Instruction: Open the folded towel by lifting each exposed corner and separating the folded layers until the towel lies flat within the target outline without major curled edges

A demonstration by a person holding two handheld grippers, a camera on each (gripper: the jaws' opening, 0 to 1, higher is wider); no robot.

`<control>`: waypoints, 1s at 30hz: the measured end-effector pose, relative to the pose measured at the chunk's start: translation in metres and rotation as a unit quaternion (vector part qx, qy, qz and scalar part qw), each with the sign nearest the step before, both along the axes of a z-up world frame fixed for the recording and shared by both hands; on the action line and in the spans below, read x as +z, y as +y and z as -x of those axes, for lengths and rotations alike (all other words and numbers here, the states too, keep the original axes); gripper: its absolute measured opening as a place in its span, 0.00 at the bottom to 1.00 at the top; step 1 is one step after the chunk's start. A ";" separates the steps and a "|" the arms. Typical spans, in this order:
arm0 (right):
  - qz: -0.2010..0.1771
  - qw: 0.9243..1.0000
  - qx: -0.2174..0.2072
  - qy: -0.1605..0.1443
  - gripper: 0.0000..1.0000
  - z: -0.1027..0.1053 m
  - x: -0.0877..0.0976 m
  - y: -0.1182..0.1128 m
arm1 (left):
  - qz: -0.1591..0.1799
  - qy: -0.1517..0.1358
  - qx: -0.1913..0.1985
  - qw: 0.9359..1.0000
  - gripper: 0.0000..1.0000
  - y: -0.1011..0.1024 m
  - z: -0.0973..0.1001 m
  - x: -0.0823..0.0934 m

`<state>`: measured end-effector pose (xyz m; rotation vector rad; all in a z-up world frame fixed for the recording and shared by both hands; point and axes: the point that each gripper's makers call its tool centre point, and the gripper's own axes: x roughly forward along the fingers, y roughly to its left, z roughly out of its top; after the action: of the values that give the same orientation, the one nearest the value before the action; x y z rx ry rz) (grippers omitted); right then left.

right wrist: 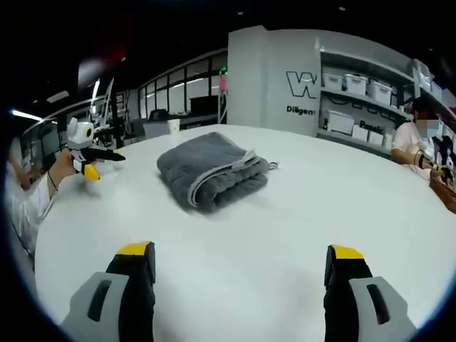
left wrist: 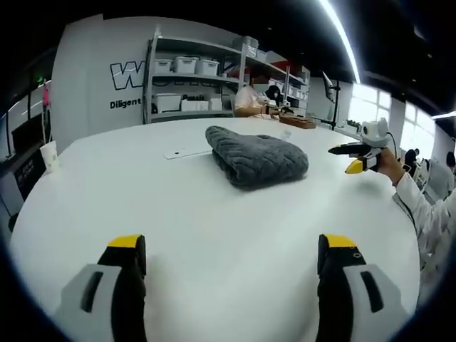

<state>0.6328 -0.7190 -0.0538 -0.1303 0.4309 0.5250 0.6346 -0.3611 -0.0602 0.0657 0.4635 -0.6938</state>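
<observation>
Towel (right wrist: 212,171), grey and thick, sits folded mid-desk (right wrist: 299,235), soft and limp; its layered edges facing the right tool (right wrist: 242,274) look best to pinch. Left tool (left wrist: 231,267) and right both hover released, well short of it.

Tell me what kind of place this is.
Probably a lab or workshop in an open office: storage shelves stacked with white bins, a person working at a bench, and a big white table holding a folded grey towel.
</observation>
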 end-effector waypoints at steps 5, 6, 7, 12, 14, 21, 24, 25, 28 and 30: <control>0.002 1.000 -0.005 -0.001 0.99 -0.006 0.008 -0.001 | 0.004 0.005 -0.001 1.000 0.98 0.001 0.000 -0.001; 0.008 1.000 -0.005 -0.004 0.99 -0.007 0.012 -0.001 | 0.004 0.006 -0.001 1.000 0.98 0.001 0.000 -0.002; 0.015 1.000 -0.003 -0.009 0.99 -0.009 0.019 -0.001 | 0.004 0.007 -0.001 1.000 0.98 0.001 0.000 -0.002; 0.023 0.999 -0.011 -0.029 0.99 -0.021 0.053 0.002 | 0.003 0.007 -0.003 1.000 0.98 0.001 0.000 -0.001; 0.026 0.999 -0.010 -0.032 0.99 -0.025 0.064 0.005 | 0.003 0.006 -0.003 1.000 0.98 0.002 0.001 -0.001; 0.034 0.997 0.004 -0.066 0.98 -0.043 0.100 0.023 | 0.002 0.006 -0.001 1.000 0.97 0.004 0.000 0.000; 0.021 0.997 0.011 -0.076 0.97 -0.055 0.110 0.036 | 0.002 0.009 0.000 1.000 0.97 0.005 -0.001 -0.001; 0.017 0.997 0.012 -0.077 0.96 -0.059 0.110 0.039 | 0.002 0.009 0.000 1.000 0.97 0.005 -0.001 -0.001; -0.001 0.997 0.009 -0.070 0.89 -0.073 0.105 0.047 | 0.003 0.009 0.001 1.000 0.97 0.006 -0.001 0.000; -0.017 0.998 0.000 -0.059 0.83 -0.083 0.095 0.051 | 0.005 0.007 0.002 1.000 0.97 0.006 -0.002 0.001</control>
<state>0.7154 -0.6682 0.0414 -0.1276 0.3061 0.5210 0.6363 -0.3547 -0.0595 0.0508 0.4729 -0.6924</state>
